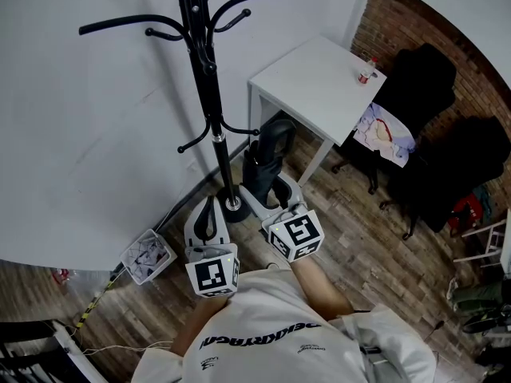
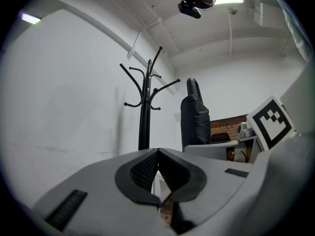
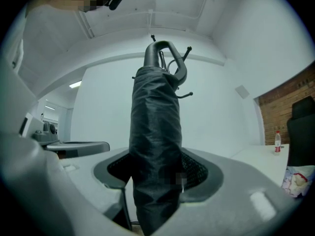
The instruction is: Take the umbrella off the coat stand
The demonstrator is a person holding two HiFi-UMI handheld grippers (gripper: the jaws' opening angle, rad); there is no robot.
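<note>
A black coat stand (image 1: pixel 206 62) rises against the white wall, its base on the floor between my grippers. The folded black umbrella (image 1: pixel 267 154) stands upright just right of the pole, close to a low hook. My right gripper (image 1: pixel 275 191) is shut on its fabric body. In the right gripper view the umbrella (image 3: pixel 155 117) fills the gap between the jaws, its curved handle (image 3: pixel 165 53) on top, with the stand's hooks behind it. Whether the handle touches a hook I cannot tell. My left gripper (image 1: pixel 210 214) is shut and empty, left of the base, its jaws (image 2: pixel 157 154) together, with the stand (image 2: pixel 144 117) and umbrella (image 2: pixel 194 117) ahead.
A white table (image 1: pixel 319 78) stands right of the stand with a small bottle (image 1: pixel 366 73) on it. Two black chairs (image 1: pixel 415 86) (image 1: pixel 463 166) sit beyond it on the wood floor. A small open box (image 1: pixel 148 255) lies on the floor at the left.
</note>
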